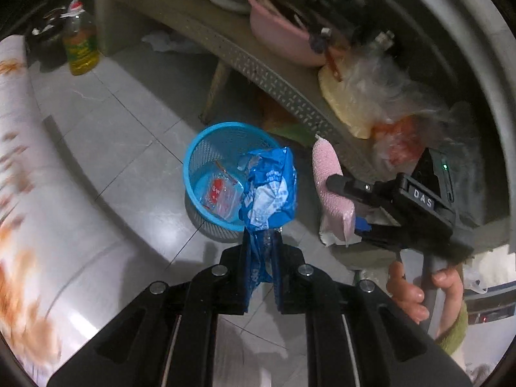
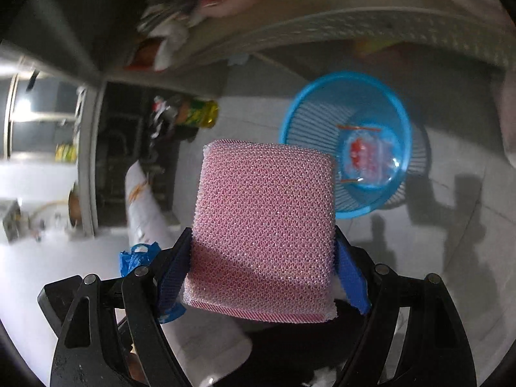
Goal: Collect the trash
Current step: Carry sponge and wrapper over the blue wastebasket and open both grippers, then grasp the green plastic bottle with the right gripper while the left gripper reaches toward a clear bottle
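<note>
My left gripper (image 1: 262, 242) is shut on a crumpled blue and white wrapper (image 1: 271, 190), which hangs over the near rim of a blue mesh basket (image 1: 206, 148) on the tiled floor. A red and clear packet (image 1: 221, 193) lies in the basket's bottom. To the right, my right gripper (image 1: 346, 204) is shut on a pink mesh sponge (image 1: 327, 164), held by a hand (image 1: 409, 287). In the right wrist view the sponge (image 2: 264, 213) fills the space between the blue pads of that gripper (image 2: 264, 254), with the basket (image 2: 322, 96) beyond it to the upper right. The wrapper (image 2: 135, 258) shows at the lower left.
A low perforated shelf (image 1: 258, 71) crowded with a pink bowl (image 1: 280, 35), plates and bags runs behind the basket. A yellow oil bottle (image 1: 80, 48) stands on the floor at the far left. A white patterned surface (image 1: 48, 193) borders the left side.
</note>
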### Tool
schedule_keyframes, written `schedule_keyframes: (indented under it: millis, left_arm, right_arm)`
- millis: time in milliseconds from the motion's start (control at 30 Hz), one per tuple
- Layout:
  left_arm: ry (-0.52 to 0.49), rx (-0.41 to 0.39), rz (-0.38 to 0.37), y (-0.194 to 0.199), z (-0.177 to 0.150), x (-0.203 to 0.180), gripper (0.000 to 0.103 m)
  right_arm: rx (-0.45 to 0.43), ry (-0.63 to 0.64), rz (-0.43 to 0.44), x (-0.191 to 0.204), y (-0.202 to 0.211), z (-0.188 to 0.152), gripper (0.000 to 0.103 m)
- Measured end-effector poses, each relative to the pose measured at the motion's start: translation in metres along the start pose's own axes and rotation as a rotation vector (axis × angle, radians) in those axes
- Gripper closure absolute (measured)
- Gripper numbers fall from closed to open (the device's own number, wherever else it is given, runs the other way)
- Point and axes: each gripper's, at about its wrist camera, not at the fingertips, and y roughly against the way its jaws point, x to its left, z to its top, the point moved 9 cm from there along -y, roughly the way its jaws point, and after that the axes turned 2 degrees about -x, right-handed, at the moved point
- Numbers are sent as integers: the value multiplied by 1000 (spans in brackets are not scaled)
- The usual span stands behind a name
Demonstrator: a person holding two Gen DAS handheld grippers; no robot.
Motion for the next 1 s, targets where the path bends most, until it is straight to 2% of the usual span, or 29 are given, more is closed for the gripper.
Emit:
schedule_keyframes:
  millis: [100, 167, 200, 233, 267, 333, 500, 733, 900, 1000]
  left_arm:
    - [-9, -30, 12, -22, 31, -3, 89]
    - [-13, -57, 21, -35, 49, -2, 70]
    - [-9, -74, 34, -41, 60, 0, 52]
    - [-3, -89, 44, -43, 65, 2, 46]
    - [4, -103, 51, -44, 70, 4, 45]
    - [19, -89, 38, -49, 75, 6, 39]
    - [16, -92, 29, -41, 69, 7, 37]
    - [39, -128, 19, -6, 55, 6, 35]
    - [15, -175, 10, 48, 32, -7, 35]
    - [-14, -217, 12, 89, 14, -14, 34]
  right_arm:
    - [-20, -18, -2, -5, -8, 17, 23]
    - [-73, -18, -20, -7, -15, 37, 19]
    - [-99, -23, -39, -11, -18, 48, 17]
    - [-118, -34, -62, -17, -22, 55, 17]
    - [-128, -45, -76, -21, -24, 56, 17]
    - [-138, -62, -89, -29, -33, 61, 17]
    - [-134, -59, -145, -43, -42, 47, 17]
    - [-149, 22, -184, -44, -21, 23, 17]
    - [-163, 173, -235, -17, -5, -2, 17]
    - [-179, 324, -254, 19, 11, -25, 17]
